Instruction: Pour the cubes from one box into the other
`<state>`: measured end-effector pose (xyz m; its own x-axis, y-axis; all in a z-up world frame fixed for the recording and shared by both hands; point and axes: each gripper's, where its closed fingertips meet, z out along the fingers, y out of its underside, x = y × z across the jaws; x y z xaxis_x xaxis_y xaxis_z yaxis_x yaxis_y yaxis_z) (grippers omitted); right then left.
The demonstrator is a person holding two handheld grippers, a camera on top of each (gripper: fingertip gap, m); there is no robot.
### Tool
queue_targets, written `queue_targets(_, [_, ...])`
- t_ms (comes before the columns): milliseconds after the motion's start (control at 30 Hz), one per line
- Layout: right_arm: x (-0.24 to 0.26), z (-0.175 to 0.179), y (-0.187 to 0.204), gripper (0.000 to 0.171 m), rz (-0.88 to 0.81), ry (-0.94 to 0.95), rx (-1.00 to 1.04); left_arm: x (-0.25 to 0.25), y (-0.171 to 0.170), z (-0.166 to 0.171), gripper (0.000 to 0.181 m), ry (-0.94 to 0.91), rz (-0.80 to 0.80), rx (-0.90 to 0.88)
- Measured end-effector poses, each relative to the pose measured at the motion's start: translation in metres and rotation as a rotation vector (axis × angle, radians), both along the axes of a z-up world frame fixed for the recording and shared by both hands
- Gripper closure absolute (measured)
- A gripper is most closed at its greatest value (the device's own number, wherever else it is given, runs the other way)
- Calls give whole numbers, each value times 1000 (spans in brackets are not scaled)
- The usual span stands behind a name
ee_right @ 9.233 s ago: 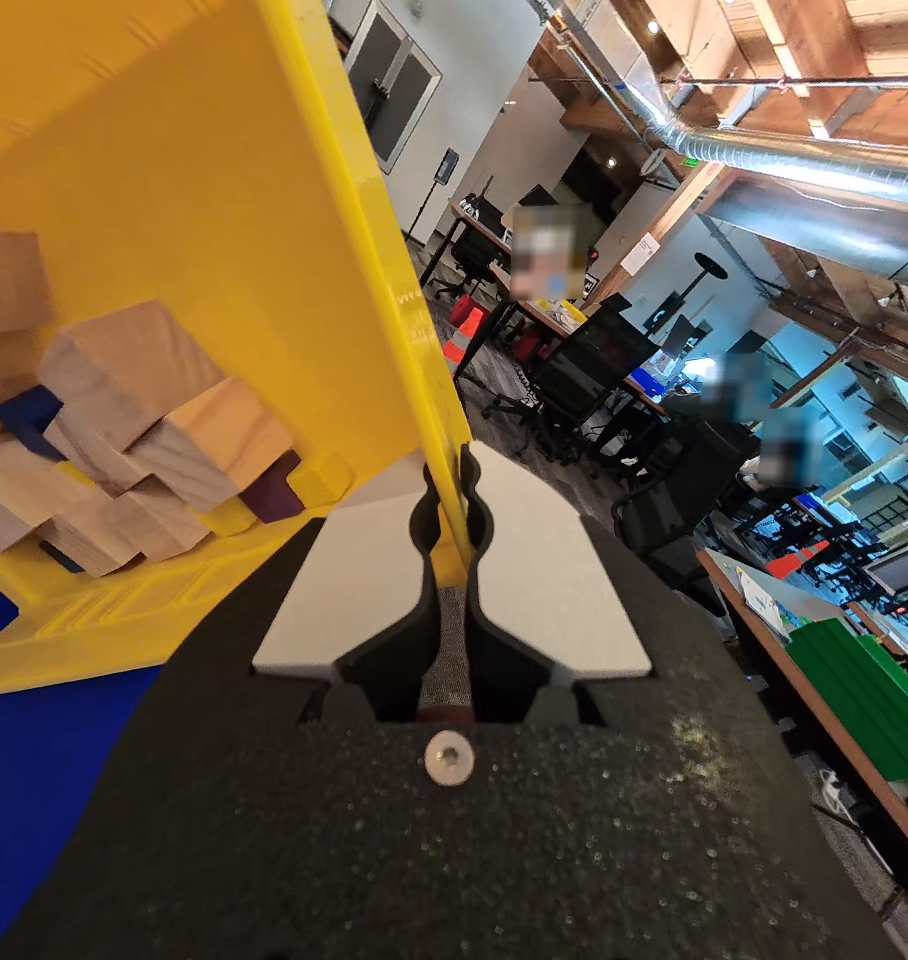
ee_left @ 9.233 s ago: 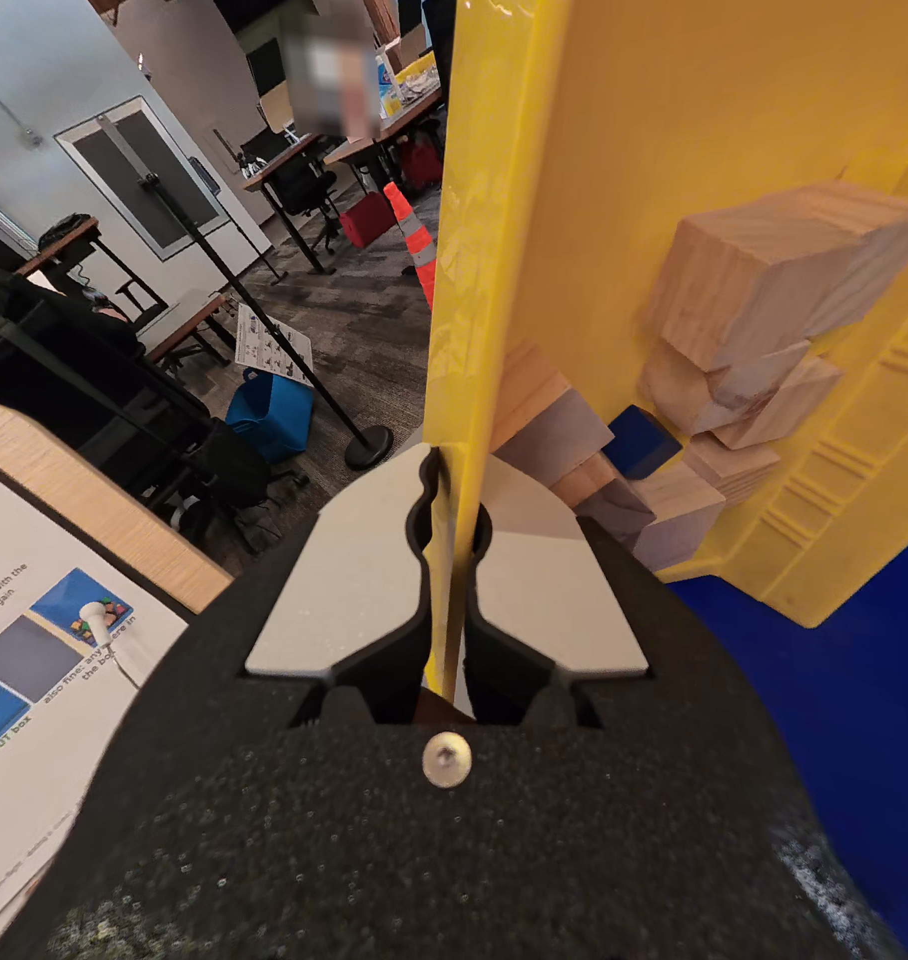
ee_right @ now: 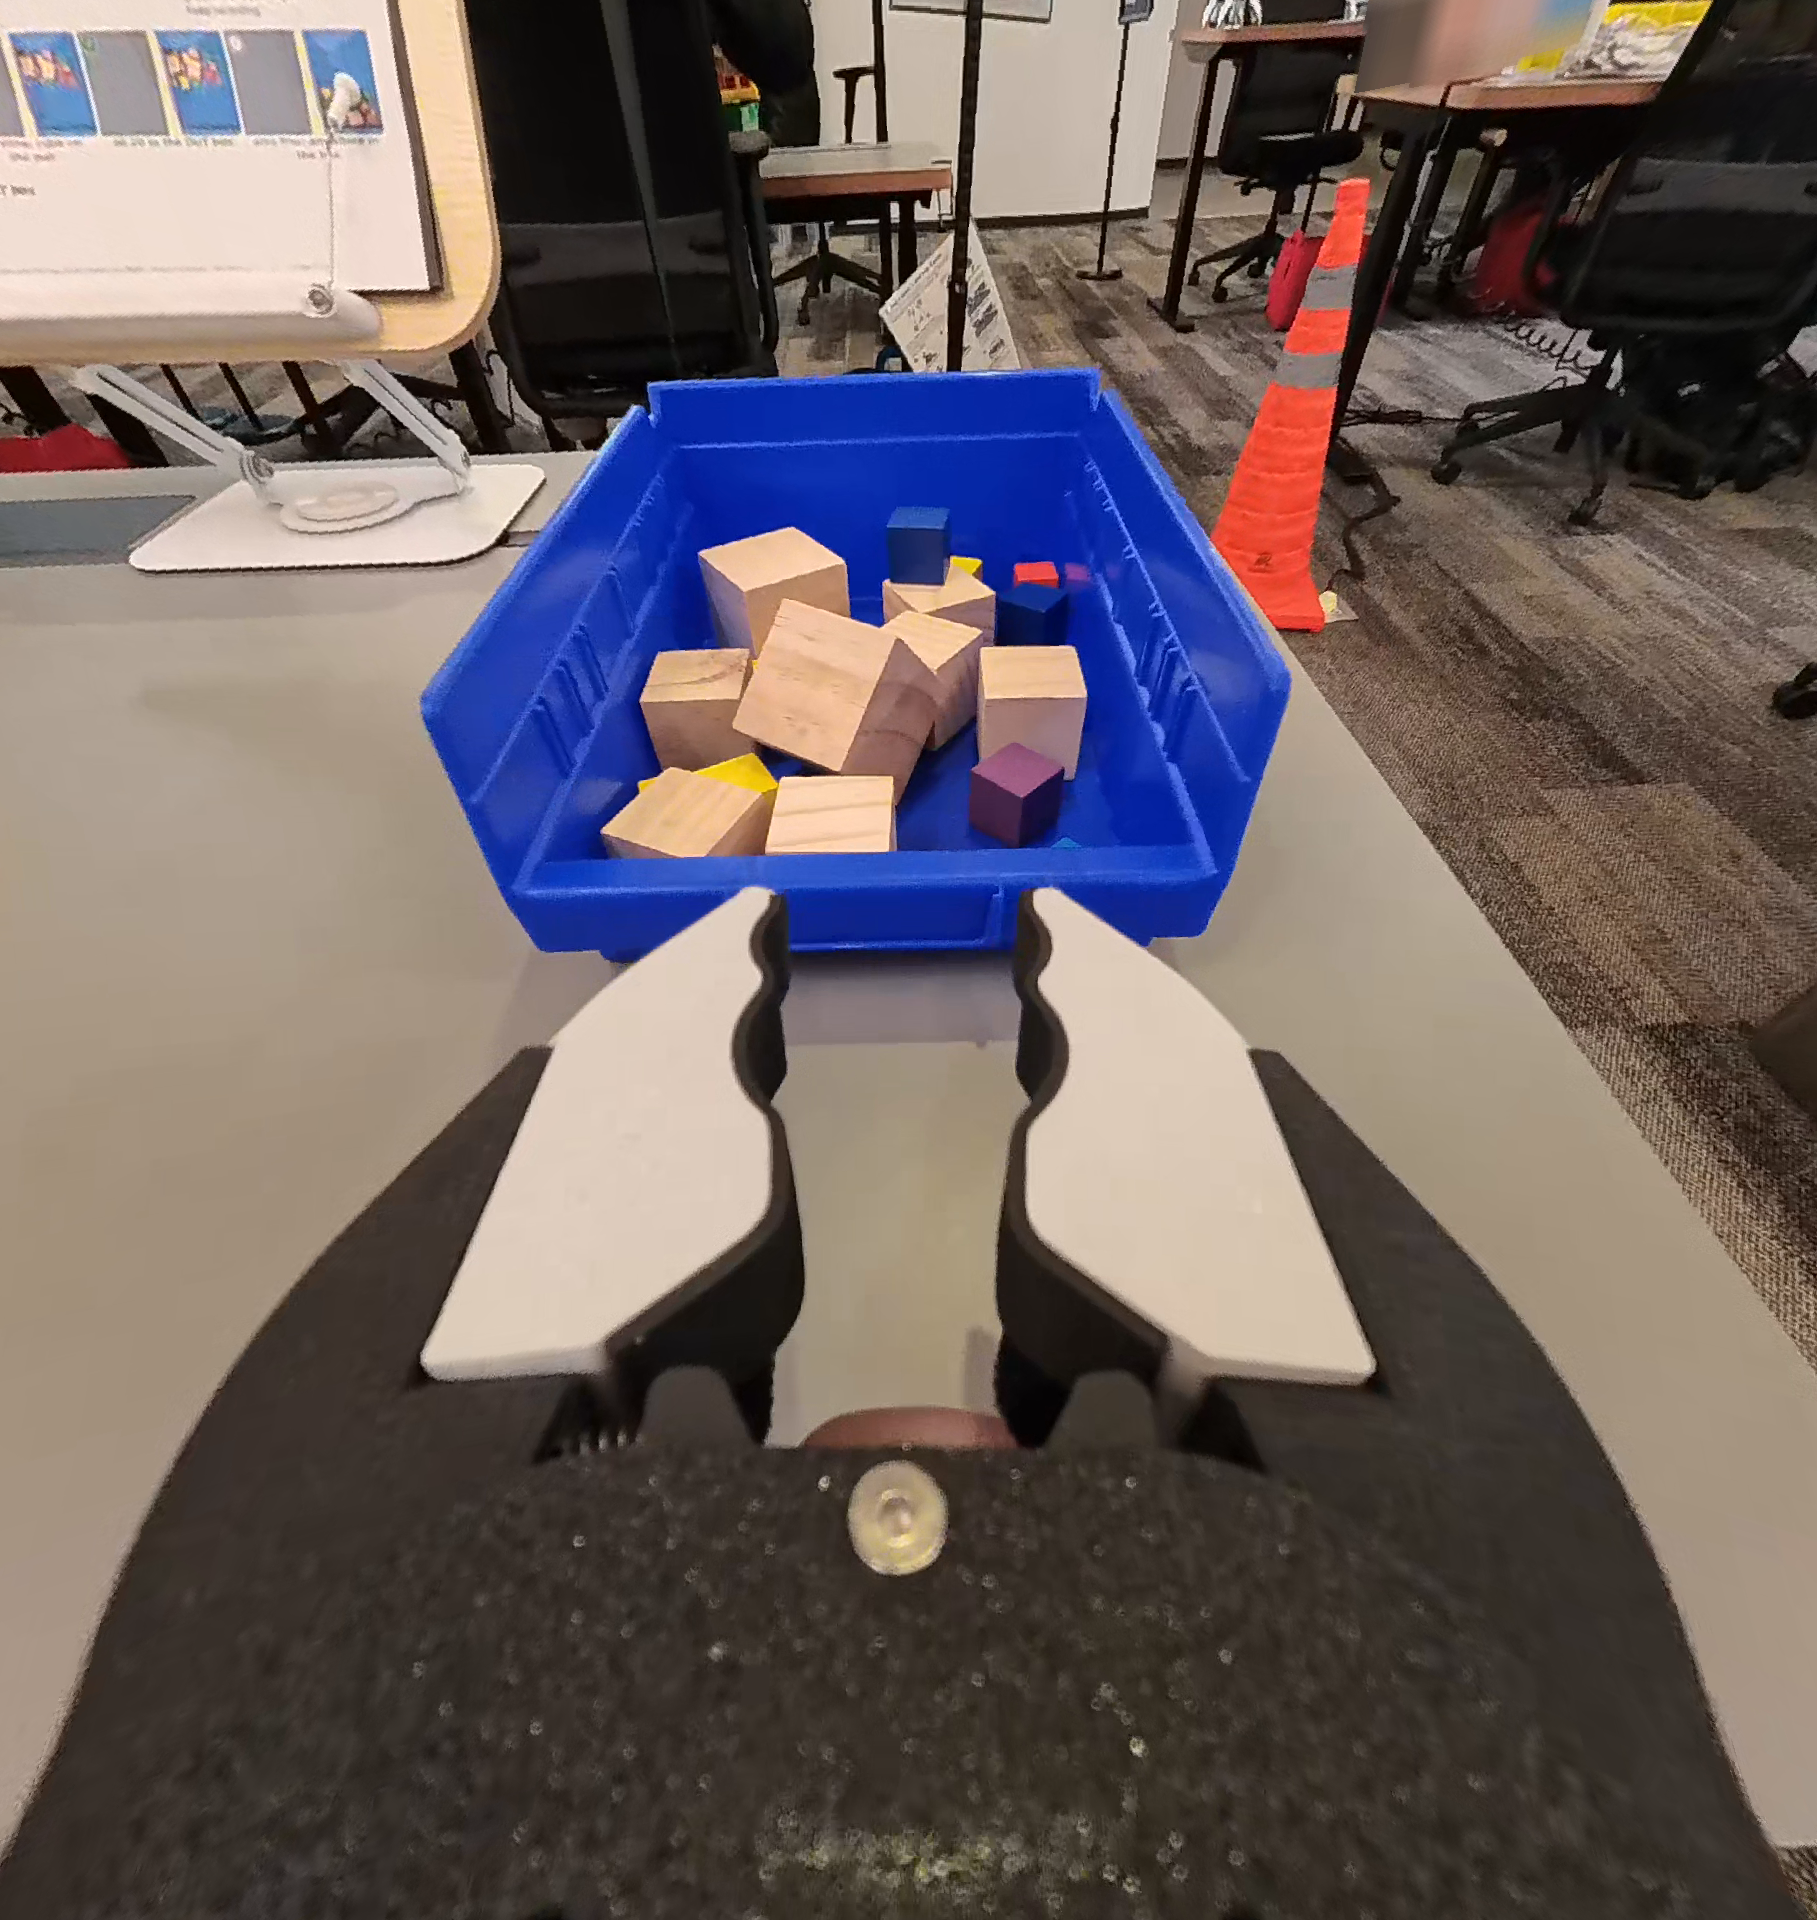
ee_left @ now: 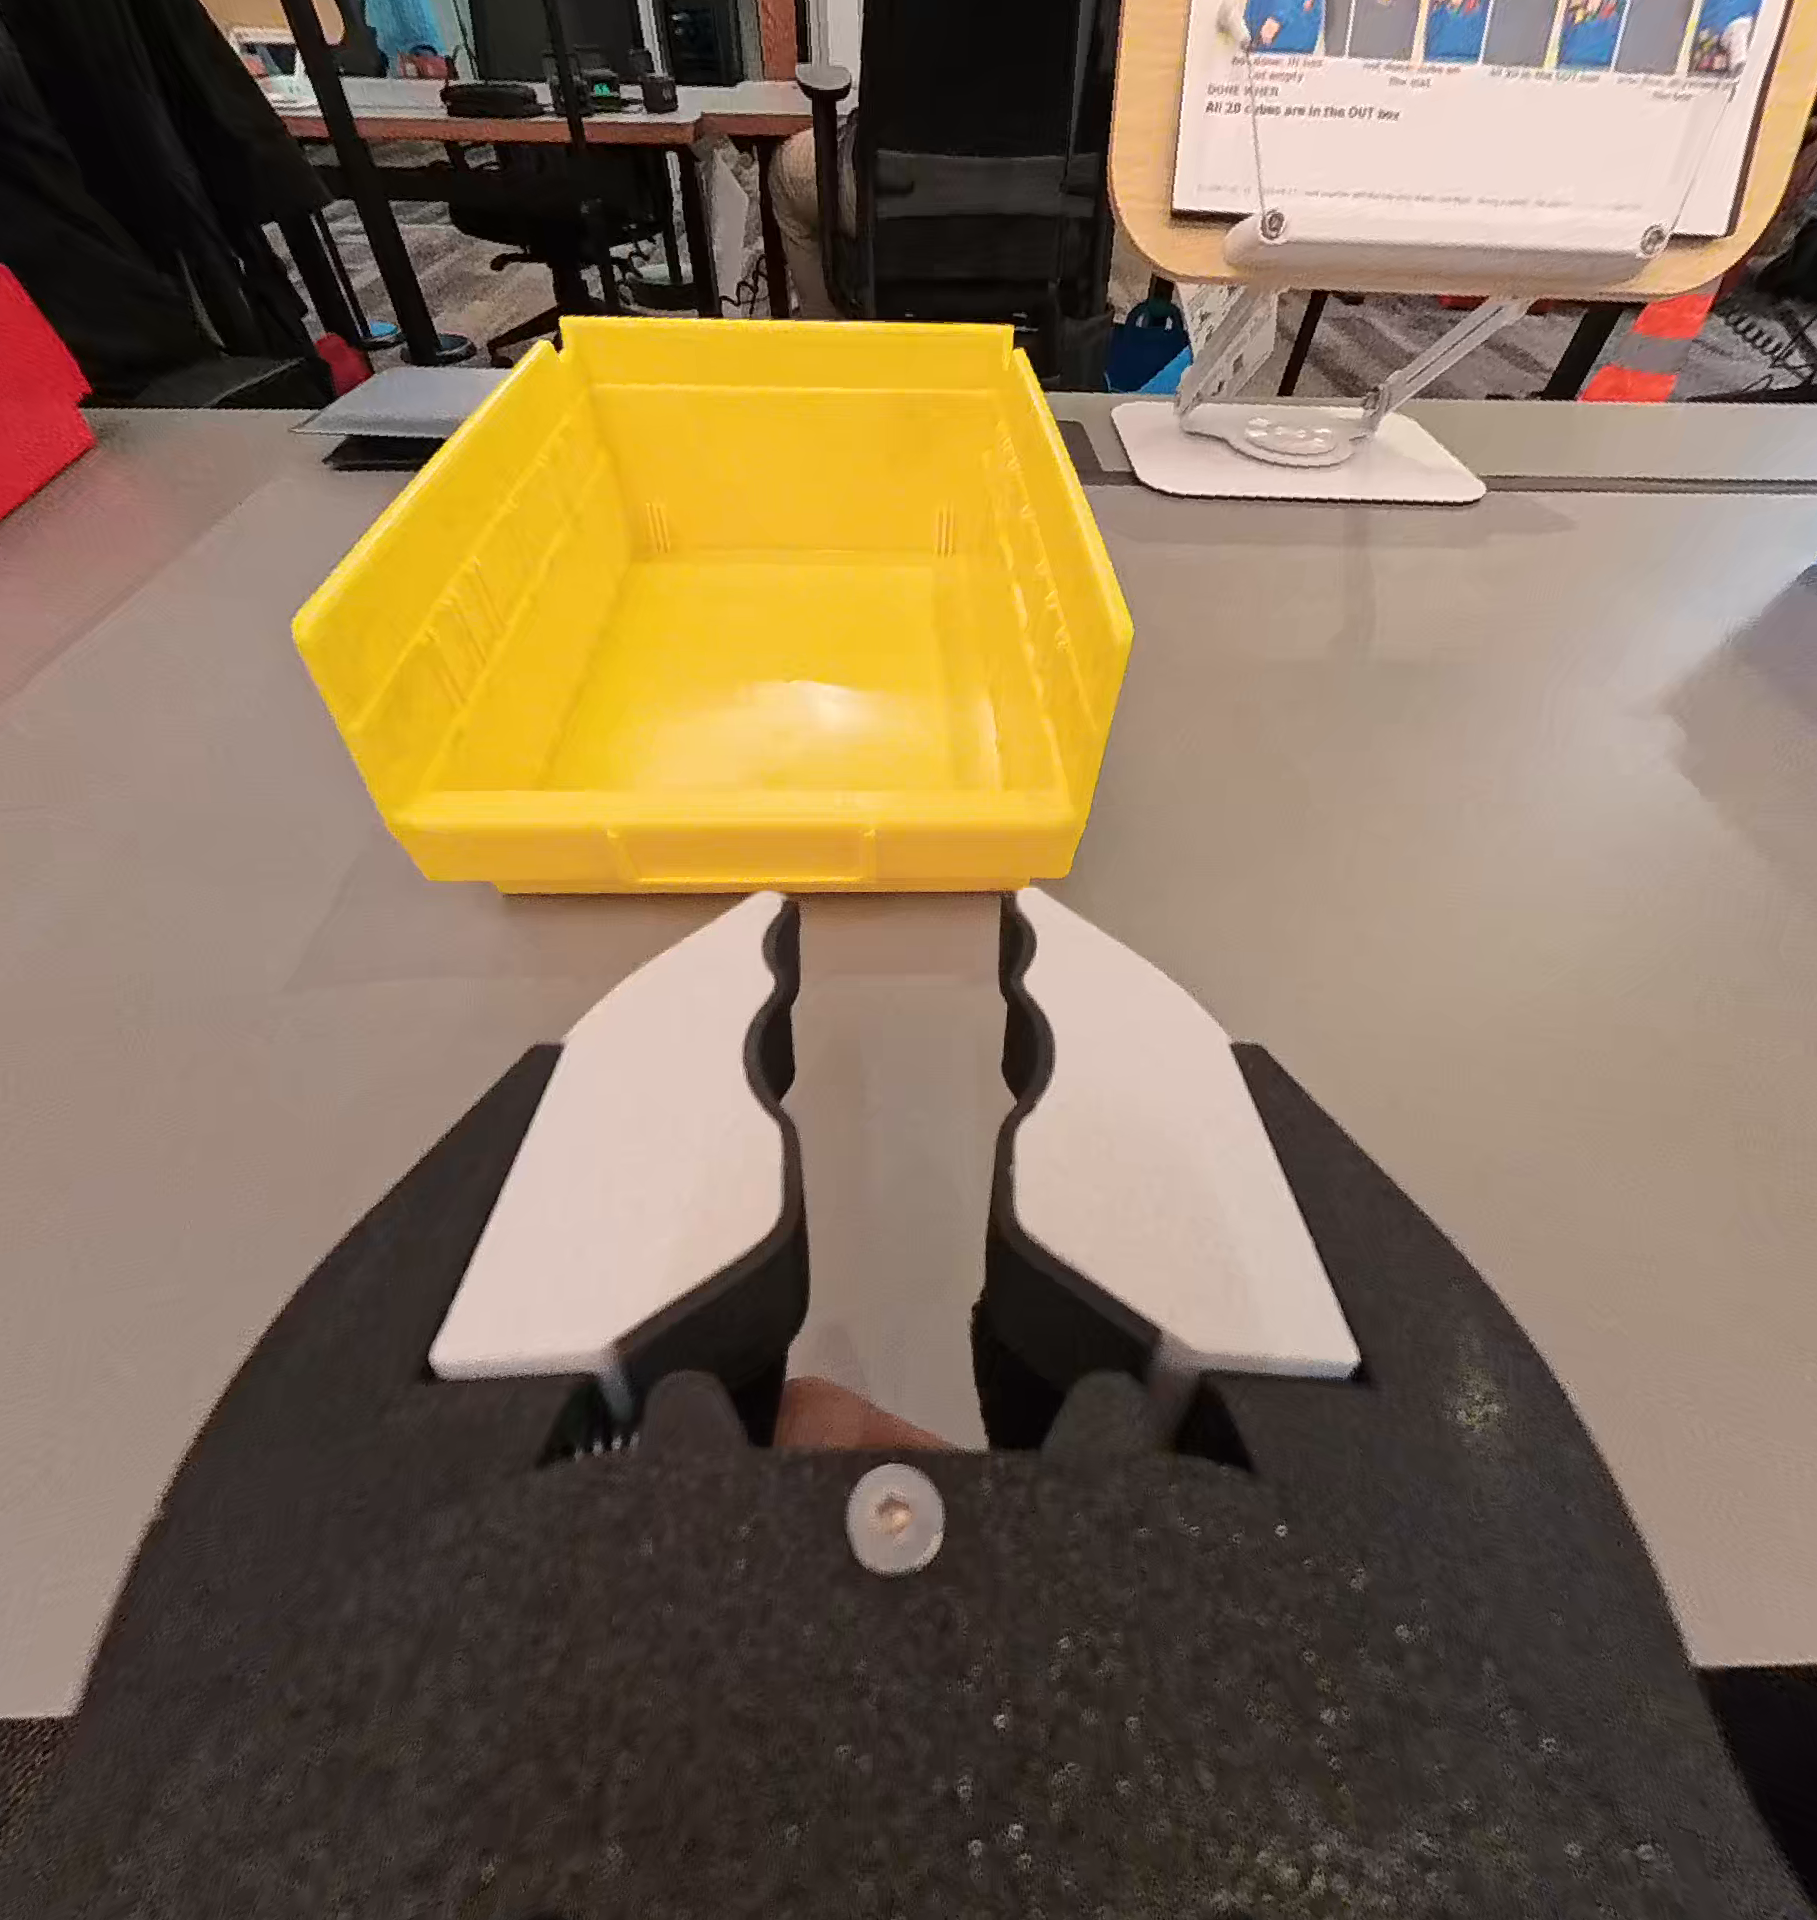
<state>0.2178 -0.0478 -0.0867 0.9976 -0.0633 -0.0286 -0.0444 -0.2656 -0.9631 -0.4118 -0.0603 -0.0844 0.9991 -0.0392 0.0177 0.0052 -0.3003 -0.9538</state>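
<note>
A smooth grey tabletop (ee_right: 208, 883) filled the lower frame, while patterned grey-brown carpet (ee_right: 1569, 727), an orange striped traffic cone (ee_right: 1293, 436) and black office chairs (ee_right: 1704, 260) occupied the upper right.

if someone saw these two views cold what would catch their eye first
Probably the blue box in the right wrist view, sitting near the table's right edge with a jumble of wooden and coloured cubes inside. Next, the yellow box in the left wrist view, empty on the grey table. In front of each box an open gripper, left and right, holds nothing, and an orange cone stands on the floor beyond the blue box.
</note>
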Motion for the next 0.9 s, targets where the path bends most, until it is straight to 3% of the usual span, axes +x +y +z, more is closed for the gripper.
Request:
queue_targets(667, [-5, -5, 11, 130, 25, -33, -30, 12, 4, -7, 144, -7, -11, -43])
queue_targets(767, [12, 11, 15, 130, -7, -21, 15, 75, 2, 9, 144, -67, -109, -58])
queue_targets(900, [48, 30, 33, 128, -57, 71, 15, 247, 3, 26, 139, -47, -406, -80])
